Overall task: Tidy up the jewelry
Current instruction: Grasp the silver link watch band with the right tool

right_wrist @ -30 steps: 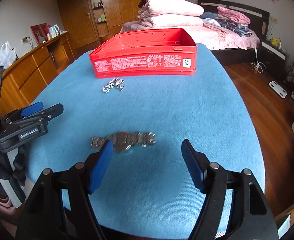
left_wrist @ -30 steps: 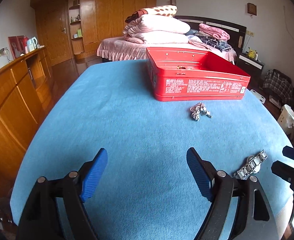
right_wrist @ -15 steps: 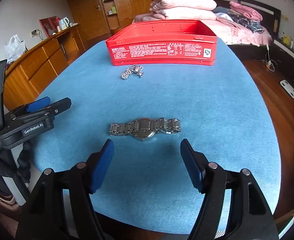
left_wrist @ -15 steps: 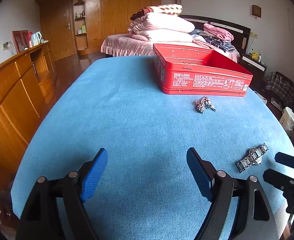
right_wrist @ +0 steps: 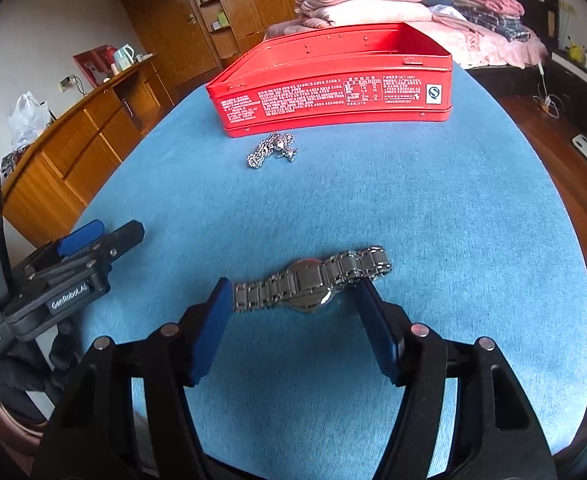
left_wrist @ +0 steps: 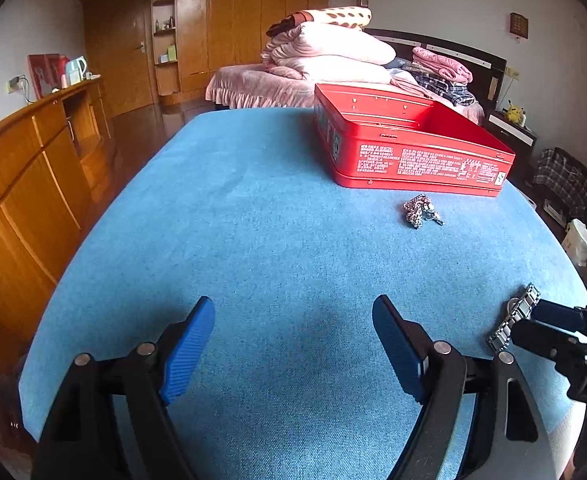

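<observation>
Our right gripper (right_wrist: 293, 308) fingers, closing, straddle the watch (right_wrist: 309, 284) at lower center, left gripper (left_wrist: 293, 344) fingers wide and empty; the necklace (right_wrist: 273, 152) also waits outside the red tin (right_wrist: 333, 92).

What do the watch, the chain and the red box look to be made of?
Watch: likely polished steel; shiny silver links and case back.
Chain: silver-toned metal; small glinting links, alloy unclear.
Red box: probably painted tin; glossy red, thin rolled rim, printed text.
</observation>
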The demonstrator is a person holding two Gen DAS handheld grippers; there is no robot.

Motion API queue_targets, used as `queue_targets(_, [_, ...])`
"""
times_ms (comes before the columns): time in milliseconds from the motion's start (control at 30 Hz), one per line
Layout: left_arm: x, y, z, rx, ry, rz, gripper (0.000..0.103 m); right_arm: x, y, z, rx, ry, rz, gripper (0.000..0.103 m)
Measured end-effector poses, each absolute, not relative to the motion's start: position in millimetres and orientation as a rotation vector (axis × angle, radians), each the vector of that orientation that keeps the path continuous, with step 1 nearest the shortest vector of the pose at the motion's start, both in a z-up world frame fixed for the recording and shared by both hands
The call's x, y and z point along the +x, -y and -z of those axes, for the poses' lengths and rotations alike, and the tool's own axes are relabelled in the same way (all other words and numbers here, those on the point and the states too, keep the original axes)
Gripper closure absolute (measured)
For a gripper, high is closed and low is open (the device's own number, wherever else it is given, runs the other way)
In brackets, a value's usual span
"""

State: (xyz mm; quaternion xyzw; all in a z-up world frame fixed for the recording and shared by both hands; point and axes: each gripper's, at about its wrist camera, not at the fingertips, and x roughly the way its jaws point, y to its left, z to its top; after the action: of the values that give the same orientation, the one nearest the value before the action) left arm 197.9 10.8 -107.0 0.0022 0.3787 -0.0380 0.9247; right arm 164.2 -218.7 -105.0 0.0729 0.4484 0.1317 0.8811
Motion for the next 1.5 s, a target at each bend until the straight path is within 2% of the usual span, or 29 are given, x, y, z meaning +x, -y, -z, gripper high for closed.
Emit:
queue_targets(500, [205.0, -14.3, 111.5, -0.006, -0.790, 0.080, 0.022, 196.4, 195.7, 109.3, 0.041, -0.912, -0.267, 0.041])
queue_targets(800, [204.1, -15.1, 110.8, -0.023, -0.786, 0.097, 0.022, 174.6, 201.6, 99.1, 0.014, -0.903, -0.167, 0.042])
queue_targets(1000, [202.1, -12.7, 109.0, -0.004, -0.775, 0.112, 0.020, 180.1, 197.9, 109.4, 0.018, -0.924, -0.138, 0.050])
queue_targets(1200, [203.0, -14.9, 108.8, 0.001, -0.772, 0.100, 0.019, 184.2, 193.5, 111.7, -0.029, -0.898, -0.088, 0.072])
queue_targets(1500, [207.8, -9.9, 110.1, -0.004, -0.785, 0.113, 0.019, 182.6, 199.3, 111.8, -0.030, -0.908, -0.106, 0.072])
